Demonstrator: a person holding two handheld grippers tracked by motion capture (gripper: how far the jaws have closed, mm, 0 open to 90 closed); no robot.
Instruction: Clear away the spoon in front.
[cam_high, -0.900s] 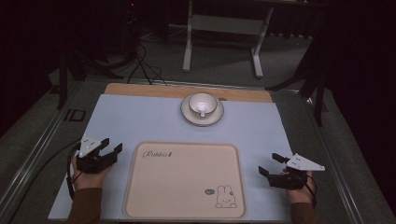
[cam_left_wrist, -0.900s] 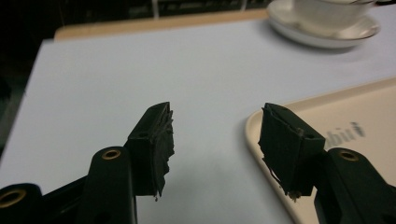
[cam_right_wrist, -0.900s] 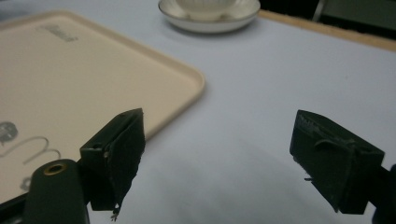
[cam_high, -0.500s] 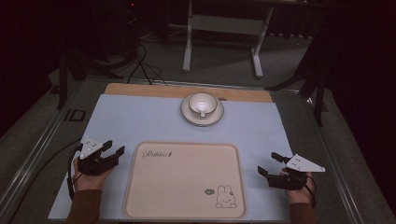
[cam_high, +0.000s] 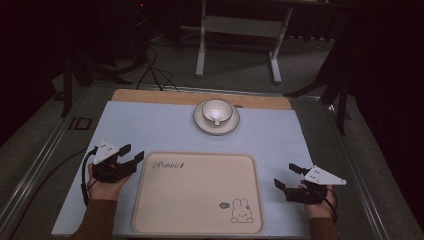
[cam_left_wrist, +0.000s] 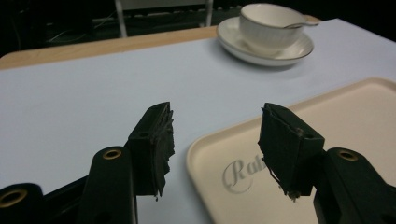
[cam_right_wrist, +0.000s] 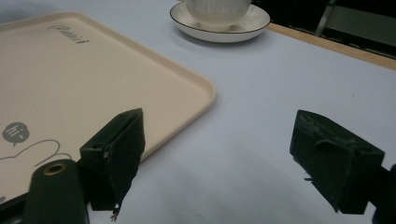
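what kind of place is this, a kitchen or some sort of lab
Most likely a lab or recording studio, not a kitchen: a dark room, a metal stand and cables on the floor behind the table, and hand-held tongs.

Cup on saucer behind tray; all on table.

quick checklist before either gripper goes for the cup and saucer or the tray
1. Left gripper open with nothing between the jaws: ok.
2. Right gripper open with nothing between the jaws: ok.
3. Tray lying flat on the blue mat, nothing on it: ok.
4. Cup upright on its saucer, beyond the tray's far edge and apart from it: ok.
5. Spoon resting in the cup, which could slip if the cup is tilted: not ok.
6. Whether the cup holds liquid: cannot tell.
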